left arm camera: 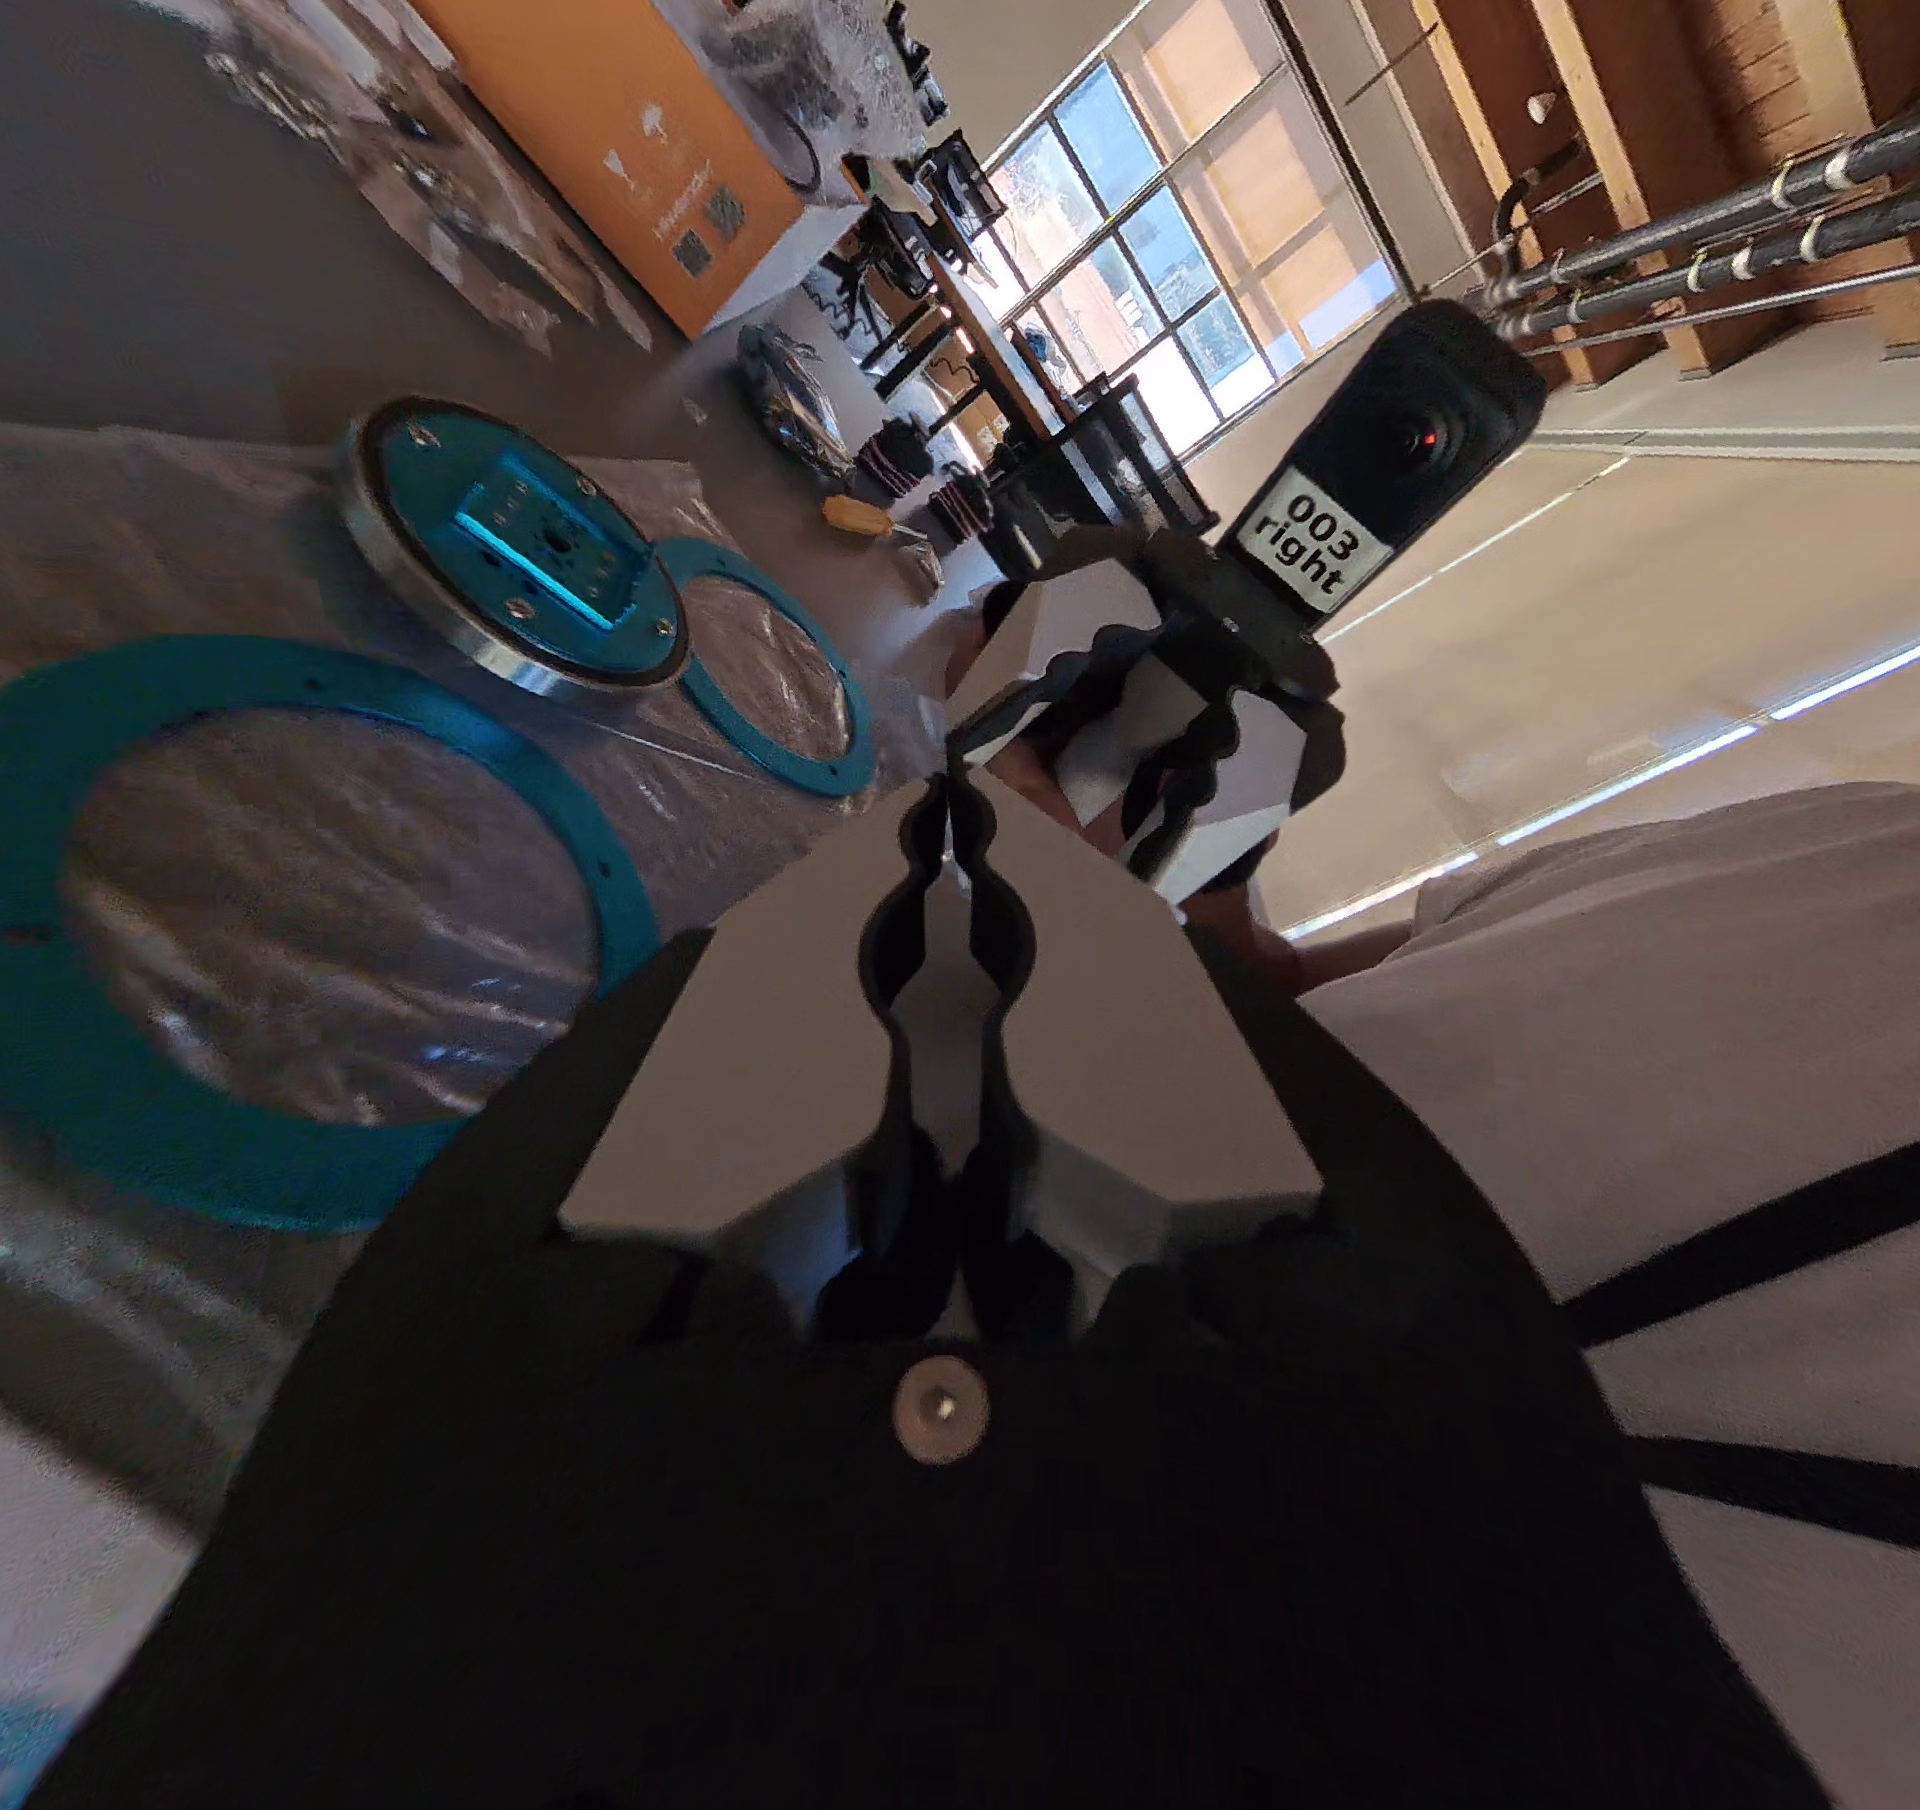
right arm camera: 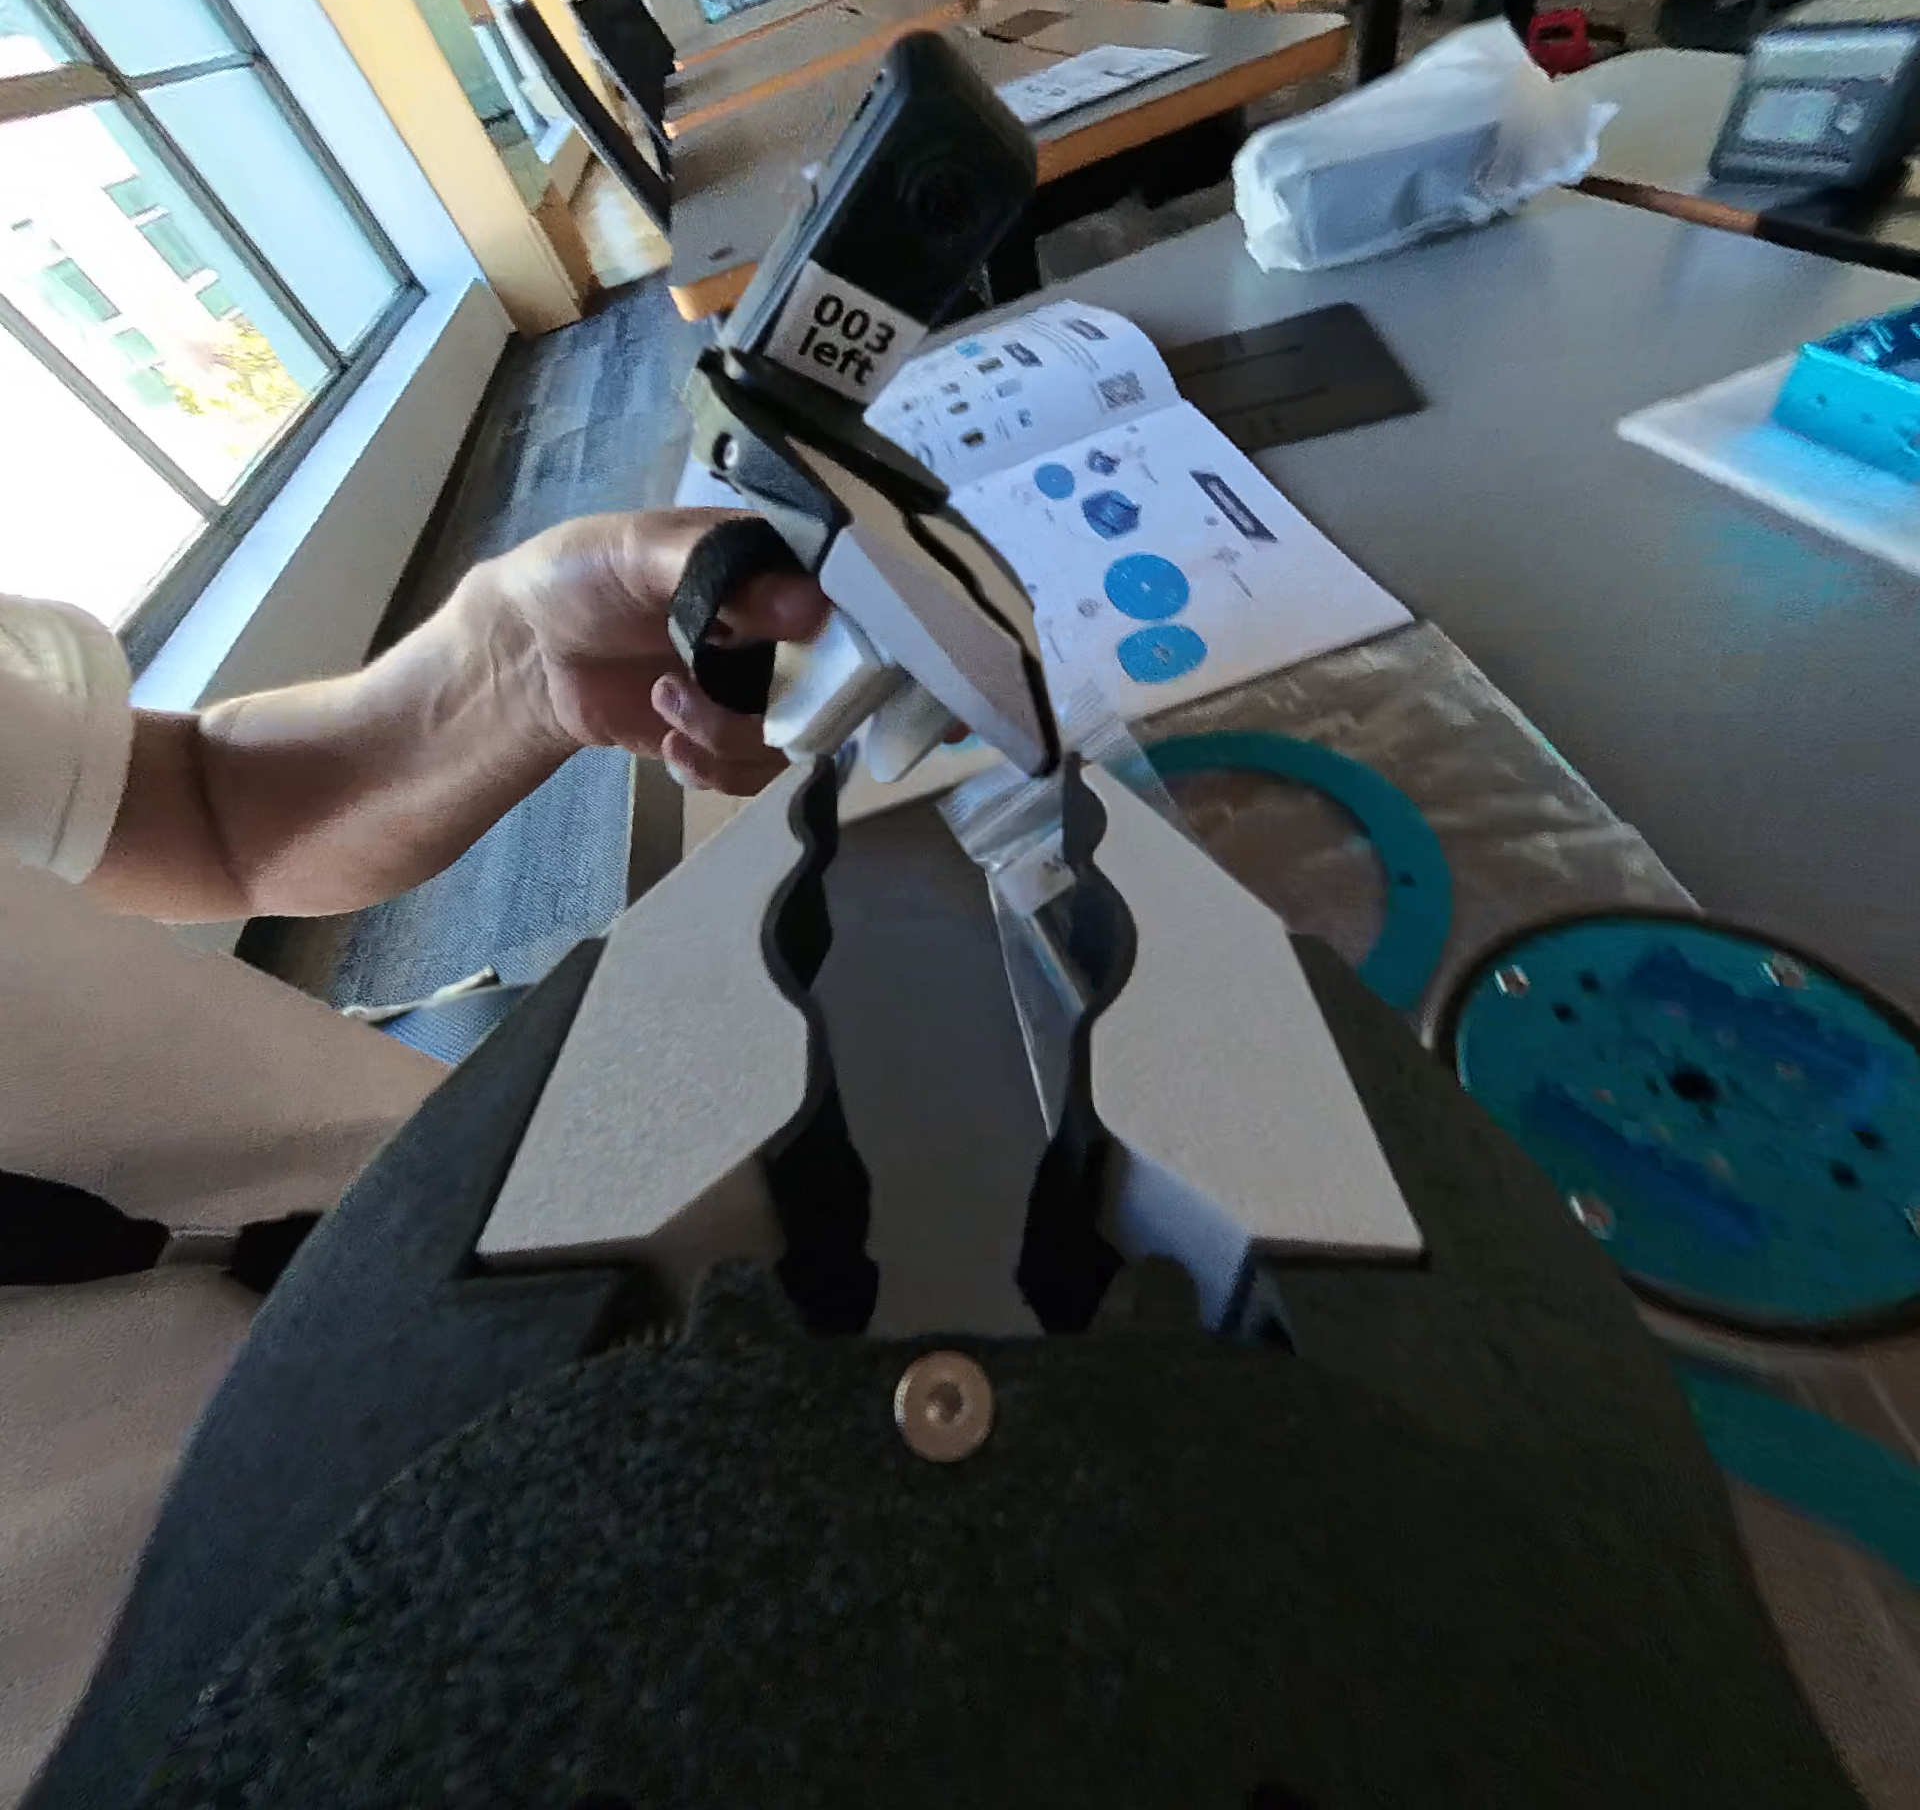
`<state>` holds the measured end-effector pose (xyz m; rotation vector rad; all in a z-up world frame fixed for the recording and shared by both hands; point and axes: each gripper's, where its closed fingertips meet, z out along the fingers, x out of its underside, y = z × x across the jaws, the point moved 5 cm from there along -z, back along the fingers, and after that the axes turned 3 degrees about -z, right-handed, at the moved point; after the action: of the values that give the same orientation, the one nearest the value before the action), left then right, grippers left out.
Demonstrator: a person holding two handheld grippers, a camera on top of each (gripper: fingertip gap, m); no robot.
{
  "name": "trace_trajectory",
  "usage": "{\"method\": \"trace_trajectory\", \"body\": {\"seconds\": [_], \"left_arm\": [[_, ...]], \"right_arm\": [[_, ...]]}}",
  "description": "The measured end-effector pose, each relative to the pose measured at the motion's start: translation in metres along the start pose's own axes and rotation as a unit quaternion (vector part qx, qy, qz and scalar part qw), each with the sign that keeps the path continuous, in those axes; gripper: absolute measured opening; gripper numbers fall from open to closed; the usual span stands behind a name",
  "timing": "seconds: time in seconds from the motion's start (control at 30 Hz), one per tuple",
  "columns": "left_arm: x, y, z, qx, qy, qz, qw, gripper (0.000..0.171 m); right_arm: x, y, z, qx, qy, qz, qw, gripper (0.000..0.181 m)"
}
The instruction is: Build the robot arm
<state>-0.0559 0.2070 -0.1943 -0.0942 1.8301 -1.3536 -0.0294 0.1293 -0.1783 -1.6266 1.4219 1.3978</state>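
Left wrist view: the left gripper (left arm camera: 948, 794) is clenched, its tips meeting; what they pinch cannot be made out here. The right gripper (left arm camera: 1143, 752) hangs just beyond. To the left, two teal rings (left arm camera: 260, 680) and a disc (left arm camera: 520, 555) lie on plastic film.

Right wrist view: the right gripper (right arm camera: 940, 794) is released, jaws well apart; a clear bag (right arm camera: 1023, 825) hangs against its right finger, seemingly pinched at the top edge by the left gripper (right arm camera: 1049, 752), which a hand (right arm camera: 561, 638) holds. A booklet (right arm camera: 1195, 513) lies on the table (right arm camera: 1558, 410) behind. The bag looks light, limp and slippery; its top edge seems the surest hold.
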Motion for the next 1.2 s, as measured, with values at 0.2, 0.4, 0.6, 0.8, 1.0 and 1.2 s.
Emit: {"method": "trace_trajectory", "body": {"seconds": [0.2,0.4,0.6,0.8,1.0,1.2], "left_arm": [[0.025,0.011,0.051,0.050,-0.017,-0.090,0.995,0.000],[0.037,0.011,0.076,-0.021,0.013,-0.088,0.996,0.000],[0.042,0.017,0.082,-0.008,0.003,-0.136,0.991,0.002],[0.044,0.018,0.079,-0.039,0.003,-0.113,0.993,0.000],[0.038,0.022,0.078,-0.024,-0.035,-0.162,0.986,0.000],[0.037,0.019,0.084,-0.006,-0.039,-0.163,0.986,0.000]], "right_arm": [[0.040,-0.019,-0.041,0.012,-0.002,0.074,0.997,0.028],[0.066,-0.032,-0.057,0.007,0.013,0.137,0.991,0.015],[0.076,-0.039,-0.062,-0.049,0.020,0.210,0.976,0.010],[0.080,-0.044,-0.060,-0.064,0.044,0.231,0.970,0.008],[0.076,-0.042,-0.059,-0.082,0.042,0.184,0.979,0.012],[0.075,-0.045,-0.061,-0.097,0.036,0.203,0.974,0.007]]}}
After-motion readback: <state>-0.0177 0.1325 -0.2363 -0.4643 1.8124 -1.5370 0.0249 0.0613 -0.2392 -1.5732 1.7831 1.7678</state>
